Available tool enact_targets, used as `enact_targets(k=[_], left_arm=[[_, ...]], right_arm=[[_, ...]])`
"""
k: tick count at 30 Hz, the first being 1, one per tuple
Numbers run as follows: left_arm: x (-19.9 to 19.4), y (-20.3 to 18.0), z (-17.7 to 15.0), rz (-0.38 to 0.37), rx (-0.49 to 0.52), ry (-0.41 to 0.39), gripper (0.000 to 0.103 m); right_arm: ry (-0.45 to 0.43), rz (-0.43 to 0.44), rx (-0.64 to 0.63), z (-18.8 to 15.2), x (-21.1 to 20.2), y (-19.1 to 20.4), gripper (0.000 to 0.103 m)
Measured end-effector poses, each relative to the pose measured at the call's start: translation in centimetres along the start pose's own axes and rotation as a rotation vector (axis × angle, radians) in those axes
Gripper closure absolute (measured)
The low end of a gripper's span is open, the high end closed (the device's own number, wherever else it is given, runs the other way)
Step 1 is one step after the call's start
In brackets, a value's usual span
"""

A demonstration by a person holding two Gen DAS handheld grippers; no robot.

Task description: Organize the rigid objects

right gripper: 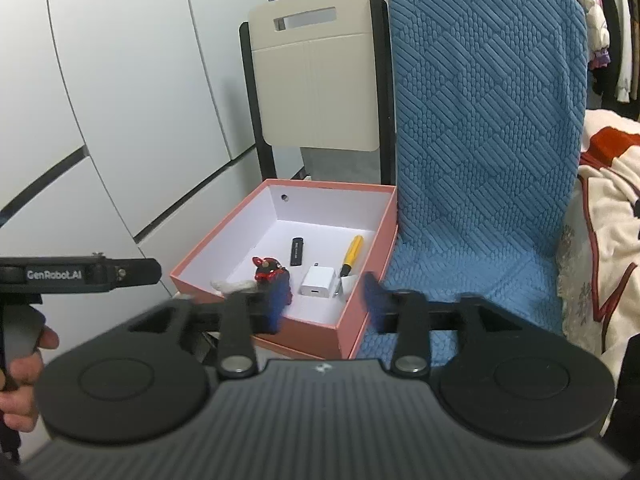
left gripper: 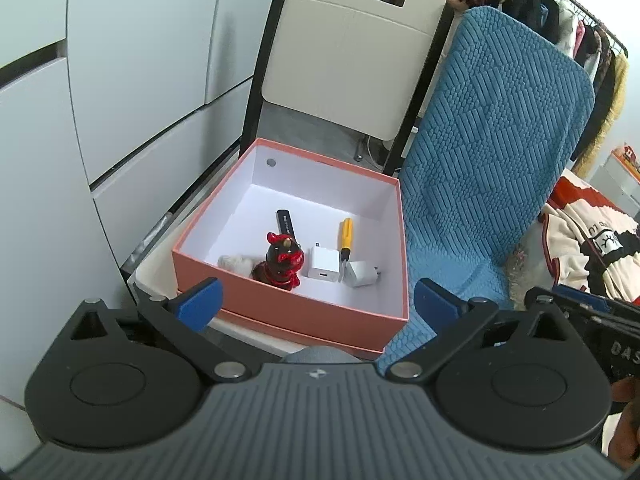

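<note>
This looks like a bedroom at home. Clothes hang on a rack [left gripper: 560, 12] beside white wardrobe doors [left gripper: 120, 80], near a blanket [right gripper: 612, 220].

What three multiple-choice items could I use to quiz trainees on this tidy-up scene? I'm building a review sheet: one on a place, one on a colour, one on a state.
1. Where do the small objects lie?
A. on the blue chair cushion
B. in the pink box
C. on the floor

2. What colour is the screwdriver handle?
A. yellow
B. green
C. white

3. How do the left gripper's fingers stand?
A. shut on the figurine
B. shut on nothing
C. wide apart, holding nothing

Key: 1 B, the screwdriver, the white charger and the red and black figurine all sit inside the pink box. 2 A, its handle is yellow. 3 C, the left gripper has its blue fingers spread wide with nothing between them.
</note>
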State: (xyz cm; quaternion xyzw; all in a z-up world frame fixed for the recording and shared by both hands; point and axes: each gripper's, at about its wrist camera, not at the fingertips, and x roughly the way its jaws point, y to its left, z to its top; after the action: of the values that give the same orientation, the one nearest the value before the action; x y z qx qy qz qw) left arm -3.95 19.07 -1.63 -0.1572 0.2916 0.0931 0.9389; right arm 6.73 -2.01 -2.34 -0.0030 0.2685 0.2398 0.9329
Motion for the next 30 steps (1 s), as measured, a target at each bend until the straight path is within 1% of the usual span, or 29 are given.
enact_targets(k=[1,3,6,10,13,16,17,23,30], left_arm=[[0.0,-0.1,-0.1,0.005,0.001,-0.002,0.000],[-0.2,-0.3,-0.3,0.013,0.000,-0.003,0.000],[-0.3,-0.6,-0.5,0.011,-0.001,-0.002,0.000],[-0.3,-1.1,-0.8,0.004,-0.004,0.005,0.000],[-0.4,-1.4,-1.0,0.003,0.012,0.012,0.000],[-0.4,-1.7,-1.0,0.004,0.025,0.011,0.000],[-0.5,-1.7,-1.0,0.004,0.027,0.010,0.000],[-0.8,-1.8,-0.9,0.021,0.027,-0.006,0.000],[-1.4,-1.7,-1.4,0.030,0.032,-0.013,0.000]], right_arm=[[0.002,0.002,0.005,-0.1,0.0,-0.2,0.015],[0.009,0.003,0.004,-0.4,0.0,-0.4,0.010],[0.021,0.015,0.000,-0.6,-0.1,-0.8,0.010],[0.024,0.001,-0.002,-1.0,-0.3,-1.1,0.010],[0.026,0.000,0.010,-1.1,-0.3,-1.3,0.009],[0.018,0.000,0.024,-1.3,-0.4,-1.4,0.002],[0.016,0.005,0.027,-1.3,-0.4,-1.4,0.001],[0.005,0.015,0.018,-1.2,-0.7,-1.0,0.000],[0.016,0.025,0.013,-1.3,-0.7,-0.8,0.000]])
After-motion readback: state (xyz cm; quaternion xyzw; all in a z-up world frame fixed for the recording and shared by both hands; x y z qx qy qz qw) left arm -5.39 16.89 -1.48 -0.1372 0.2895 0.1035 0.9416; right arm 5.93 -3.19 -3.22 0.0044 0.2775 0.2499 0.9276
